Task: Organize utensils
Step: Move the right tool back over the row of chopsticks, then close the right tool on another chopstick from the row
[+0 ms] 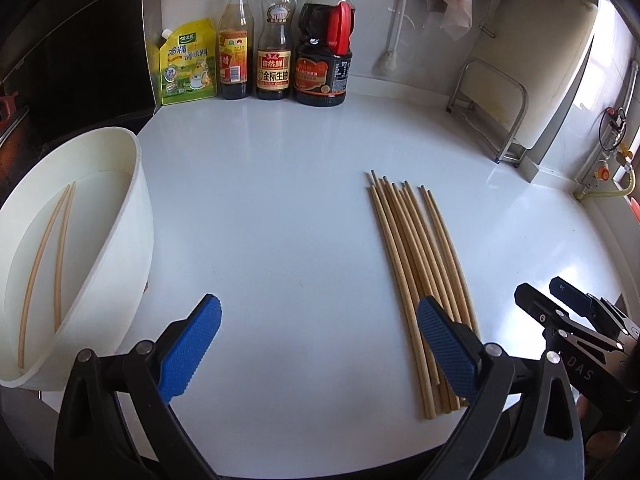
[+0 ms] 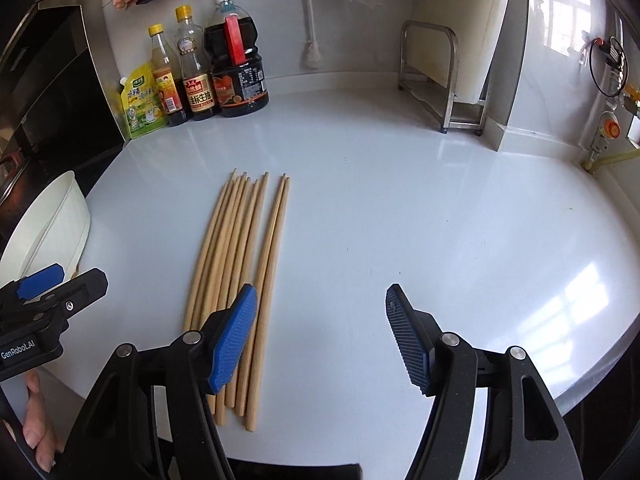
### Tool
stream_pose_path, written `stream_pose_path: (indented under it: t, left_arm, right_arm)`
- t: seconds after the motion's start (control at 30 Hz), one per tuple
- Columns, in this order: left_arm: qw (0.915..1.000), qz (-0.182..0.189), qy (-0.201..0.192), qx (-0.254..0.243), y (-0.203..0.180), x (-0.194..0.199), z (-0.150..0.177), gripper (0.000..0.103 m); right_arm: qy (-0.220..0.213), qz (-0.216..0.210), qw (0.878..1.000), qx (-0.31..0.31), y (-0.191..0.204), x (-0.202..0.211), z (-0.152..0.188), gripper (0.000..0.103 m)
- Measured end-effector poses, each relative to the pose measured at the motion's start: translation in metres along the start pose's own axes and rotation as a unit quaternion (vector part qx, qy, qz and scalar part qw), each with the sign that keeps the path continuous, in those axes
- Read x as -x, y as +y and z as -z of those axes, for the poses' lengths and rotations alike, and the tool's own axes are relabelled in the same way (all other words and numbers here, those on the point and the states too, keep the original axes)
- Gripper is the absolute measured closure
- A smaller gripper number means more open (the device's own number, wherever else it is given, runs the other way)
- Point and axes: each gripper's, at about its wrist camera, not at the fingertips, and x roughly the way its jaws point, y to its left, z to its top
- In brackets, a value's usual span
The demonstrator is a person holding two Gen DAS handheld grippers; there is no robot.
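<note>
Several wooden chopsticks [image 1: 416, 256] lie side by side on the white counter; they also show in the right wrist view [image 2: 240, 264]. A white container [image 1: 120, 248] at the left holds two chopsticks [image 1: 48, 256]; it also shows in the right wrist view [image 2: 60, 224]. My left gripper [image 1: 318, 344] is open and empty, its right finger over the near ends of the pile. My right gripper [image 2: 320, 332] is open and empty, just right of the pile, its left finger over the near ends. The right gripper shows in the left wrist view [image 1: 560, 308].
Three sauce bottles [image 1: 276, 40] and a yellow pouch [image 1: 186, 64] stand along the back wall. A metal rack [image 2: 444, 80] with a white board stands at the back right. The counter's front edge [image 2: 580, 392] curves near my right gripper.
</note>
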Motion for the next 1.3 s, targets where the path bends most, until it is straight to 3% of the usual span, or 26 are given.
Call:
stream_pose_path:
  t: [0.23,0.53,0.97,1.3]
  left_arm:
    - [0.9993,-0.006,0.025,0.025,0.005,-0.024,0.002,0.006]
    - [0.9989,-0.01,0.04,0.022,-0.001,-0.037,0.003,0.006]
    - [0.9985,0.0,0.052,0.016,-0.011,-0.047,0.006,0.006]
    - [0.9987,-0.006,0.051,0.001,-0.027,-0.051,0.008,0.006]
  right_arm:
    - [0.032,0.005,0.999,0.025,0.011,-0.03,-0.005,0.039]
    - [0.055,0.002,0.998,0.026,0.012,-0.046,-0.002,0.039]
    - [0.055,0.003,0.998,0.042,0.012,-0.047,0.0,0.039]
    - [0.047,0.031,0.997,0.045,-0.009,-0.052,-0.005,0.039]
